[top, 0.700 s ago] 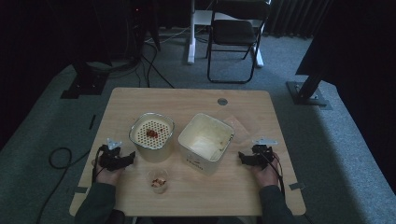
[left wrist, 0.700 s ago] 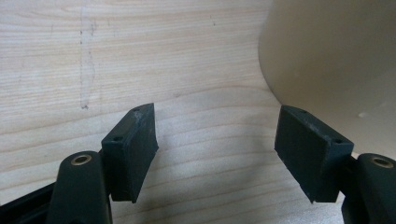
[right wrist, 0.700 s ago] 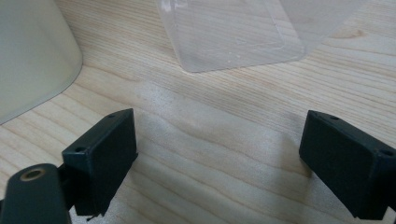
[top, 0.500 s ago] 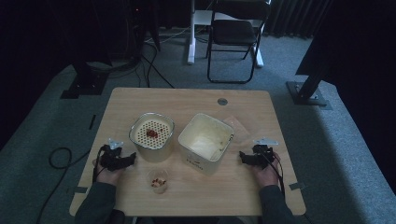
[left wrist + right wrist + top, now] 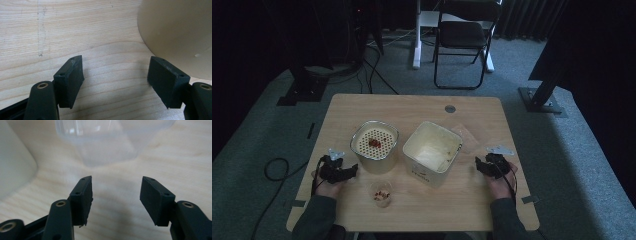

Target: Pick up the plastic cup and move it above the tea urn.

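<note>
1. Against the earlier high views I find nothing shifted; my left gripper (image 5: 343, 172) still rests at the lower left of the frame and my right gripper (image 5: 487, 166) at the lower right, and every container sits where it sat.

2. My left jaws stand apart over bare wood, nothing between them; in the left gripper view the round strainer pot (image 5: 180, 32) fills the upper right, its wall just beside my right-hand pad (image 5: 166, 80); whether they touch I cannot tell.

3. My right jaws are likewise parted and empty; in the right gripper view a clear plastic bag (image 5: 107, 140) lies ahead at the top of the frame, well clear of the pads, and the square tub (image 5: 13, 162) curves in at the left.

4. Counted in the high view: one table (image 5: 422, 107); one round strainer pot (image 5: 374, 146) left of centre, red bits on its perforated insert; one square cream tub (image 5: 432, 152) just right of it; one small cup (image 5: 382, 194) with red pieces, low and left of centre; one clear bag (image 5: 467, 137) right of the tub; two grippers; one folding chair (image 5: 464, 40) at the top.
</note>
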Available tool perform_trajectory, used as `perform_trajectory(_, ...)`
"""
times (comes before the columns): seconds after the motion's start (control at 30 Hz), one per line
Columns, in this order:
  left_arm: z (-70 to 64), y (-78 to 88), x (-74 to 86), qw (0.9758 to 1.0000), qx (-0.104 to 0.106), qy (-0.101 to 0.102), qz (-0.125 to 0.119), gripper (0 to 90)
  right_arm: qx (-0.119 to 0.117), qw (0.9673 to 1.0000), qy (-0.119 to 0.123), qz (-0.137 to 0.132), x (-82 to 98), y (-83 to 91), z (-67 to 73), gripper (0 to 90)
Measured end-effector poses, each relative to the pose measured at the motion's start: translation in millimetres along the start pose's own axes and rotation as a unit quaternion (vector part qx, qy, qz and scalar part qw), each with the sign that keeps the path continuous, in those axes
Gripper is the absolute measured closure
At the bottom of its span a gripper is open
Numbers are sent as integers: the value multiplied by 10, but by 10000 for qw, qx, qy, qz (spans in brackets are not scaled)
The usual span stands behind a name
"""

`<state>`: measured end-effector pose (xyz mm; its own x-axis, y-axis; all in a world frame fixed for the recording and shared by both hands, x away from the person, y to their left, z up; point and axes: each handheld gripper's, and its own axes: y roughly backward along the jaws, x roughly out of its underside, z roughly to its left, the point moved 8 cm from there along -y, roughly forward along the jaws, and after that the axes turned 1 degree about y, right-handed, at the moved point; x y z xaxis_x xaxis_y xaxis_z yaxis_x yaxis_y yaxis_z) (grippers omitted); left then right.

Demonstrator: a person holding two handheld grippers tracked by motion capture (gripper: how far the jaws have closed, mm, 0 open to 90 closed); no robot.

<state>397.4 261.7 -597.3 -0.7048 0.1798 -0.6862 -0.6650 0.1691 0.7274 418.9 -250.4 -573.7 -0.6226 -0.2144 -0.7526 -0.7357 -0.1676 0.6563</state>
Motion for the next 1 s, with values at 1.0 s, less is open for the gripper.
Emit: perform_trajectory(1.0,-23,2,0,10000,30,-51,16,293,491,9905,-1142,589,-428,-366,-814,682)
